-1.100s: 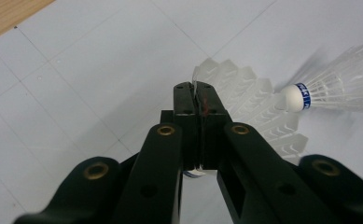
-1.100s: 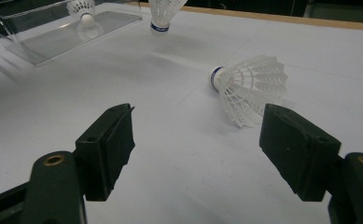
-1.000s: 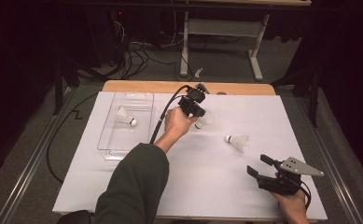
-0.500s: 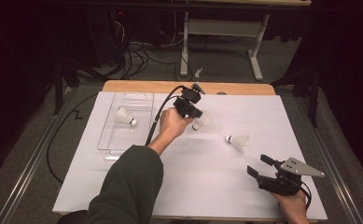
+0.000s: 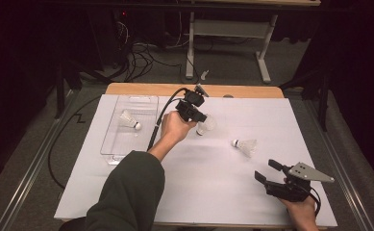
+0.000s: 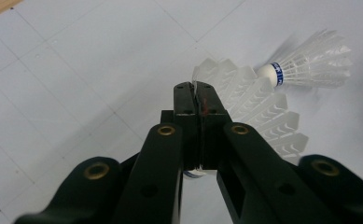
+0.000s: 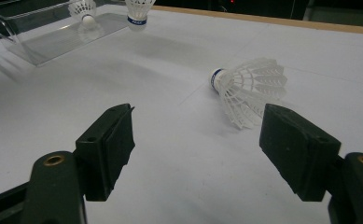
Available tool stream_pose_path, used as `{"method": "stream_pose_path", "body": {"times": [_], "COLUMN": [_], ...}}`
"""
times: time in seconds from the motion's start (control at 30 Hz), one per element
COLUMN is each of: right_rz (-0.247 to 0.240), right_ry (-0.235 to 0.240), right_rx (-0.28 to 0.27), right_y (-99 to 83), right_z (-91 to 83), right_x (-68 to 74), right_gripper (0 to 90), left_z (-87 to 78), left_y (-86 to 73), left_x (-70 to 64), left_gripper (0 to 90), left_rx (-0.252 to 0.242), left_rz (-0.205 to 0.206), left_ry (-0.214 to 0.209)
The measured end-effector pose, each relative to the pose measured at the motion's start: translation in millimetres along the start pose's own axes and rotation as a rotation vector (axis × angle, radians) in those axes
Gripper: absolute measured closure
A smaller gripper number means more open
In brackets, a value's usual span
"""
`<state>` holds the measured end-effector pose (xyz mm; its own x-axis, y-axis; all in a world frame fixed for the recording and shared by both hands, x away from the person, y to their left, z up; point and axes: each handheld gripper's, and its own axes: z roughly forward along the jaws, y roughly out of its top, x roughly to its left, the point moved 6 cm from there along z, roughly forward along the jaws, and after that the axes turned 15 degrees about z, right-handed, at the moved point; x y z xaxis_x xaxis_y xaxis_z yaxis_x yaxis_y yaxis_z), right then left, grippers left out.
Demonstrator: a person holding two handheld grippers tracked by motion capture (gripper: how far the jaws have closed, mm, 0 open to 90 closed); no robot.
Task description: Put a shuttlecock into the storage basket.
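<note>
Left hand-held gripper (image 5: pixel 200 117) clamped on shuttlecock (image 5: pixel 205 126), shifted slightly toward tray (image 5: pixel 122 144); right hand-held gripper (image 5: pixel 265 172) unmoved, jaws spread

The left gripper (image 5: pixel 198 117) has apparently lifted its shuttlecock (image 5: pixel 205 126) leftward.

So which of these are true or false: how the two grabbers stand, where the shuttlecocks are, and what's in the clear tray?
1. The left gripper is clamped on the feather skirt of a shuttlecock. True.
2. The right gripper is also holding a shuttlecock. False: its jaws stand wide open with nothing between them, and the loose shuttlecock lies on the white mat beyond them.
3. One shuttlecock lies in the clear tray. True.
4. The clear tray sits at the right end of the table. False: in the high view it is at the left end.
5. The loose shuttlecock stands upright on its cork. False: it lies on its side.
</note>
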<state>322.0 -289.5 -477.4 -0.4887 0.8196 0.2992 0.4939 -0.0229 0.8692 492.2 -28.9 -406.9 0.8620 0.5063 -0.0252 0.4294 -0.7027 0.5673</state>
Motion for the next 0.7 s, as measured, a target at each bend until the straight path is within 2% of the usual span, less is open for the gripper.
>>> {"method": "stream_pose_path", "body": {"times": [0.6, 0.7], "right_rz": [0.0, 0.001], "right_ry": [-0.002, -0.002], "right_rx": [0.001, -0.001], "right_y": [0.0, 0.1], "right_z": [0.0, -0.1], "right_x": [-0.1, 0.0], "right_gripper": [26.7, 26.7], "left_z": [-18.7, -22.1], "left_y": [-12.9, -12.8], "left_x": [3.5, 1.6], "left_gripper": [89.0, 89.0], "left_rx": [-0.029, -0.033], "left_rz": [-0.021, -0.012], "left_ry": [0.0, -0.003]}}
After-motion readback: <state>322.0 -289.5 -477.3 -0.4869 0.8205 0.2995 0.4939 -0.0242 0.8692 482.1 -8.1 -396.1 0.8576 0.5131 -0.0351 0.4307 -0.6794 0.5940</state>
